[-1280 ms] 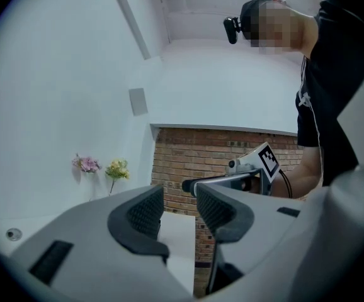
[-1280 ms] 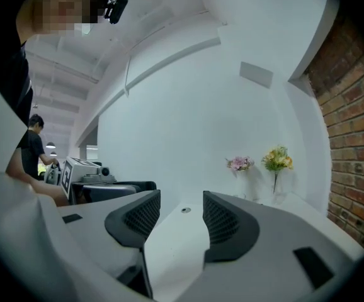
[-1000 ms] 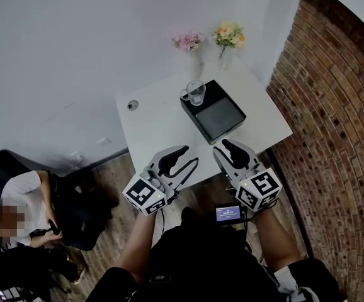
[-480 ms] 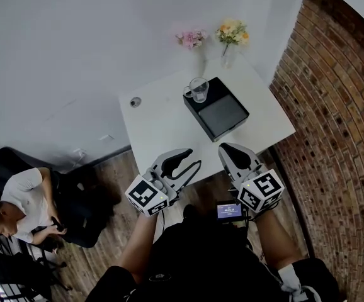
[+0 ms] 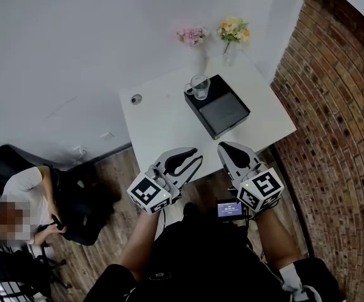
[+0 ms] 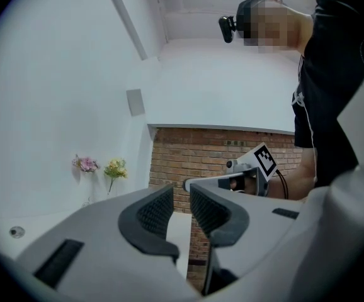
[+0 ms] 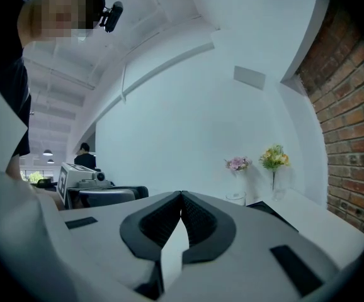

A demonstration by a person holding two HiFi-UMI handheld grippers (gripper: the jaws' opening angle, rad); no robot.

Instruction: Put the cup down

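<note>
A clear glass cup (image 5: 199,87) stands upright on the back corner of a black square tray (image 5: 220,112) on the white table (image 5: 163,124). Both grippers hover at the table's near edge, well short of the cup, and neither holds anything. My left gripper (image 5: 188,154) has a narrow gap between its pads (image 6: 157,210) and nothing in it. My right gripper (image 5: 223,147) is shut, its pads (image 7: 169,216) pressed together with nothing between them. The cup (image 7: 235,198) shows small and far beyond the right gripper's jaws.
Two small vases of flowers, pink (image 5: 193,36) and yellow (image 5: 232,30), stand at the table's far edge against the white wall. A small round fitting (image 5: 136,99) sits at the table's left. A brick wall (image 5: 333,106) runs along the right. A person (image 5: 18,212) sits at lower left.
The right gripper's jaws have closed, with nothing in them. Both grippers have shifted only slightly at the table's near edge. The cup has stayed on the tray.
</note>
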